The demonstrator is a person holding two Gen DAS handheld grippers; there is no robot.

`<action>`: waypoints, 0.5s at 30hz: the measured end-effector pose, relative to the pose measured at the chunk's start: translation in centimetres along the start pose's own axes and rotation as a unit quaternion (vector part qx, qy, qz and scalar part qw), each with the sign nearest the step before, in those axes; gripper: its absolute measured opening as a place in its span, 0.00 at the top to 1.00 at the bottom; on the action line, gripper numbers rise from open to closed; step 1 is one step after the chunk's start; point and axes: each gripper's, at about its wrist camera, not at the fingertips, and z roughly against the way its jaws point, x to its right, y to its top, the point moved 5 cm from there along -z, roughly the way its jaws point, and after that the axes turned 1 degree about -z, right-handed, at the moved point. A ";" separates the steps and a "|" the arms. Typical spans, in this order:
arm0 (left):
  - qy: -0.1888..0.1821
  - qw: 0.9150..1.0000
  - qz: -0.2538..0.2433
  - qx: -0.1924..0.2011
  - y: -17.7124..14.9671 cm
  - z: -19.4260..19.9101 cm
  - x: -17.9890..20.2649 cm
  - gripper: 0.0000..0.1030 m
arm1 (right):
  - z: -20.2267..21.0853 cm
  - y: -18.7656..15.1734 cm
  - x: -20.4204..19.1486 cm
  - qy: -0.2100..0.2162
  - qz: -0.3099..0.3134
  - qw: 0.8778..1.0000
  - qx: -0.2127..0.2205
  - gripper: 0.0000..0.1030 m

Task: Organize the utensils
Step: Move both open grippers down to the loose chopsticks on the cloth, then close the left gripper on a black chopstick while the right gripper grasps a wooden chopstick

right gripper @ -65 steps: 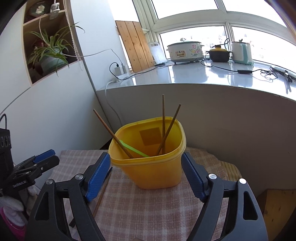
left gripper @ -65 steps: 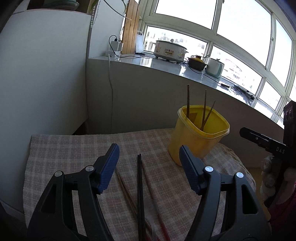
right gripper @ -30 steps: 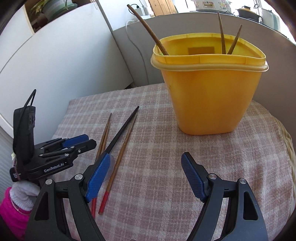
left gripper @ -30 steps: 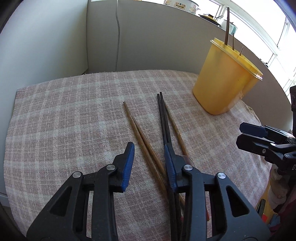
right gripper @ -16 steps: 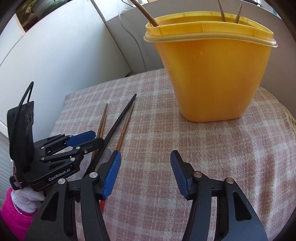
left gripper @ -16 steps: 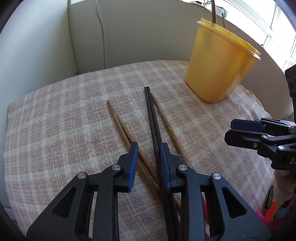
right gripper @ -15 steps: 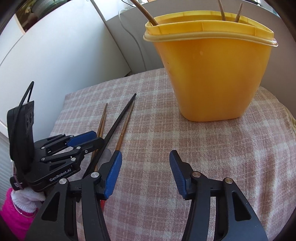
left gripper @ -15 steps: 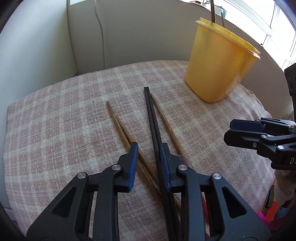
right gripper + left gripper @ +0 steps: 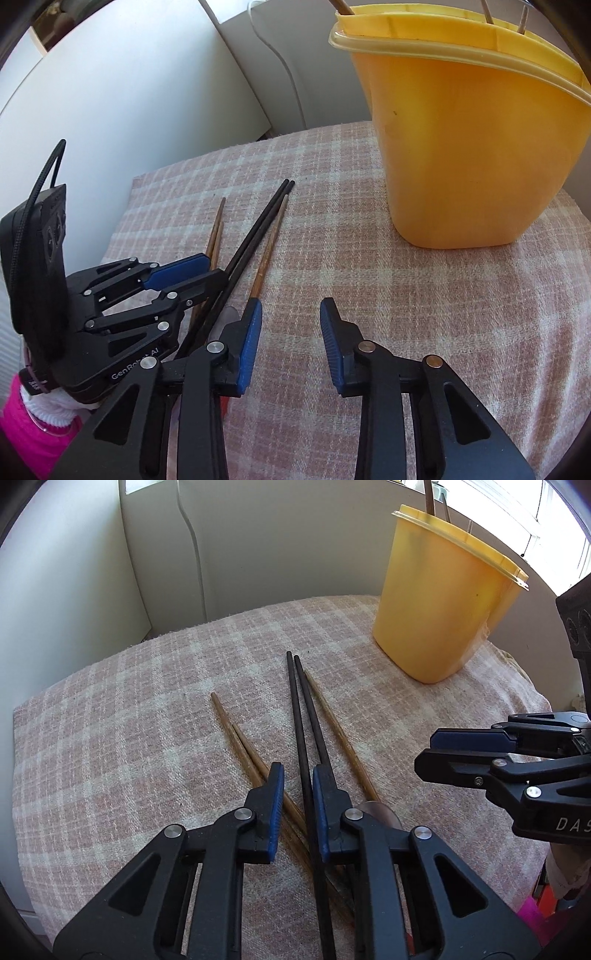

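Two black chopsticks [image 9: 299, 709] lie side by side on the checked cloth [image 9: 129, 738]. My left gripper [image 9: 297, 768] hangs low over them, jaws closing; one black stick runs between the pads, a gap still showing, and the other passes under the right finger. A brown pair [image 9: 240, 746] lies to the left and a single brown stick [image 9: 332, 731] to the right. The yellow container [image 9: 436, 609] stands at the back right with several sticks upright in it. My right gripper [image 9: 291, 302] is closing over bare cloth, with nothing between its pads, beside the single brown stick [image 9: 269, 243].
The left gripper [image 9: 212, 267] sits close at the left in the right wrist view, a pink sleeve [image 9: 22, 424] below it. A white wall [image 9: 258, 546] and a cable [image 9: 192, 546] back the table. The cloth drops away at the right edge [image 9: 517, 701].
Both grippers have come down closer to the cloth and their jaws have narrowed. The left pads have drawn in around a black chopstick; the right jaws went from wide to a narrow gap.
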 end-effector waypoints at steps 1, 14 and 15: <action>-0.001 1.000 0.000 0.000 0.2 -0.2 -0.1 0.88 | -0.1 0.1 0.0 -0.001 0.001 1.000 -0.002 0.77; -0.020 0.999 0.036 -0.003 -0.1 -0.3 -2.0 0.95 | -3.8 1.8 -2.3 -0.026 0.014 0.999 -0.021 0.83; -0.021 0.999 0.037 -0.003 -0.1 -0.3 -2.0 0.95 | -4.1 1.9 -2.4 -0.032 0.018 0.999 -0.022 0.84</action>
